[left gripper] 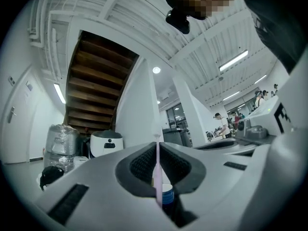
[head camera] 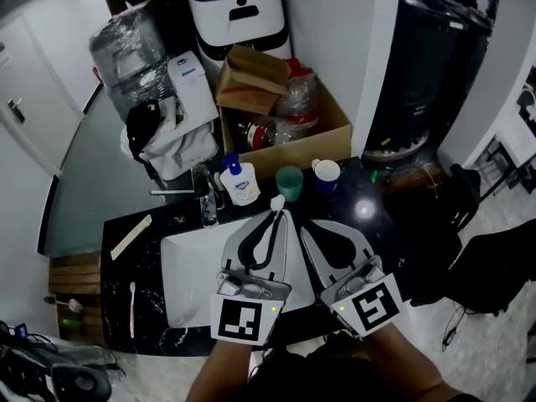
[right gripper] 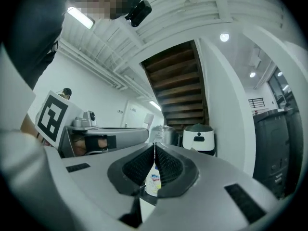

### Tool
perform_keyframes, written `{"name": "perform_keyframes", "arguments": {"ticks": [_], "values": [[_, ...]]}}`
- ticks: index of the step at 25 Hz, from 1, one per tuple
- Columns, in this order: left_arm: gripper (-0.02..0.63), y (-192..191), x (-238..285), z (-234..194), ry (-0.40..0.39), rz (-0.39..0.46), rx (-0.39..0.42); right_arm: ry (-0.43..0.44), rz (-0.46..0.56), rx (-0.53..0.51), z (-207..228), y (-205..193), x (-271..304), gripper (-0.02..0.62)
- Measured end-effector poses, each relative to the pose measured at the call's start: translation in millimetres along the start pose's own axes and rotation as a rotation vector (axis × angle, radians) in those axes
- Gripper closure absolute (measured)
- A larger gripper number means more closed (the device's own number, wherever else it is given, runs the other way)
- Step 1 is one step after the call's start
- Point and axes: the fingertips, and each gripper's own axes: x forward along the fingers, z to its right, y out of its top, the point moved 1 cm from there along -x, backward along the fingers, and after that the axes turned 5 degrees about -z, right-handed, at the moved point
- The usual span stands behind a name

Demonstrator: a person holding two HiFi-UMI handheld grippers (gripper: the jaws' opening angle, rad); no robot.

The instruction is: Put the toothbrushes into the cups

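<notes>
My left gripper (head camera: 277, 214) is shut on a pale pink toothbrush (left gripper: 157, 167), which stands upright between the pads with its white head (head camera: 277, 201) just past the tips. It hovers over the white sink (head camera: 186, 279), a little short of the green cup (head camera: 289, 182). A white and blue cup (head camera: 327, 174) stands to the right of the green one and shows low between the left jaws (left gripper: 167, 195). My right gripper (head camera: 303, 224) is alongside, jaws shut with nothing in them (right gripper: 154, 146). A second pink toothbrush (head camera: 131, 308) lies on the black counter at the left.
A soap bottle (head camera: 241, 181) and the faucet (head camera: 207, 201) stand behind the sink. A beige stick (head camera: 131, 235) lies on the counter's left part. An open cardboard box (head camera: 335, 136) with bottles sits behind the cups.
</notes>
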Motion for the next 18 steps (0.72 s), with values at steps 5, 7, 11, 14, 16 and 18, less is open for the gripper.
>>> {"name": "perform_keyframes", "arguments": {"ticks": [5,7,11,14,16,18], "values": [[0.583,-3,47,14,0.071,0.012,0.012,0.072,0.01,0.013,48,-11,0,0.563],[0.583,-3,59,18,0.098,0.026,0.024,0.092,0.014,0.014,63,-15,0,0.563],[0.582,-10,73,21,0.146,0.029,0.027,0.128,0.013,0.043,84,-26,5,0.563],[0.582,-12,76,21,0.167,0.026,0.016,0.152,0.022,0.059,93,-30,9,0.563],[0.583,-12,77,20,0.175,0.025,0.023,0.166,0.028,0.067,97,-32,13,0.563],[0.583,-13,76,18,0.184,0.004,0.033,0.176,0.033,0.079,98,-35,17,0.563]]}}
